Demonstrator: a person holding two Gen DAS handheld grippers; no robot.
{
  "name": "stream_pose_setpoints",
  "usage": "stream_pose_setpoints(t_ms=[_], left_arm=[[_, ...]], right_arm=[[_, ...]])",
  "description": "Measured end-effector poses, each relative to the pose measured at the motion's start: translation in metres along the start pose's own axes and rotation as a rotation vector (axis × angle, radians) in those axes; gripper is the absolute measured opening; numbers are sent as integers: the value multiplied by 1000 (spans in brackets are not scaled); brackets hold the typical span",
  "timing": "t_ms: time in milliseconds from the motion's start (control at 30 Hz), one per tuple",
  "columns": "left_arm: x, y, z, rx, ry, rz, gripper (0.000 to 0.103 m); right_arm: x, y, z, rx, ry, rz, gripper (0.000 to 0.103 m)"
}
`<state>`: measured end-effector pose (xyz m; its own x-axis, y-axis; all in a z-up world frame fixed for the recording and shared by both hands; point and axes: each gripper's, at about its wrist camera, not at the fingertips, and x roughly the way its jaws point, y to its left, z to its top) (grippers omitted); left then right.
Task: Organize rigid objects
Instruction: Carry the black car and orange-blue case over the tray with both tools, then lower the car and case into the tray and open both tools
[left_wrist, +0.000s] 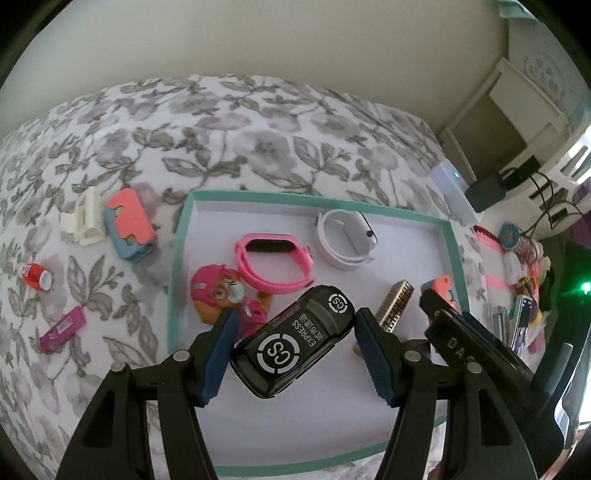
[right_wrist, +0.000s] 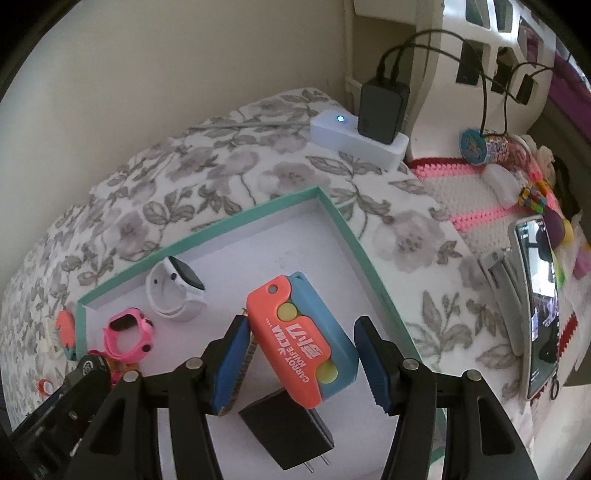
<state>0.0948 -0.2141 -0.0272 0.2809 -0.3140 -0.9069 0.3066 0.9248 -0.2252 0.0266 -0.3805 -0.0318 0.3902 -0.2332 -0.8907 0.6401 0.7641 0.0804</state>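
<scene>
Placing step: a toy car (left_wrist: 295, 341) and a carrot knife (right_wrist: 304, 341) are framed, ungripped, between the wide-open left gripper (left_wrist: 295, 350) and right gripper (right_wrist: 301, 360) over the tray (left_wrist: 406, 216); withdrawal is judged next.

Open jaws straddle the orange-blue carrot knife (right_wrist: 306, 343) inside the teal-rimmed tray (right_wrist: 354, 240), above a black charger (right_wrist: 286, 432).
</scene>
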Motion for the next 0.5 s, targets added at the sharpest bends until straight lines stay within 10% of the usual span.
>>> stream_pose_setpoints(t_ms=[500], left_arm=[[9,-1,-3,6,21,-5,66]], right_arm=[[7,5,-3,-19,25,-2,62]])
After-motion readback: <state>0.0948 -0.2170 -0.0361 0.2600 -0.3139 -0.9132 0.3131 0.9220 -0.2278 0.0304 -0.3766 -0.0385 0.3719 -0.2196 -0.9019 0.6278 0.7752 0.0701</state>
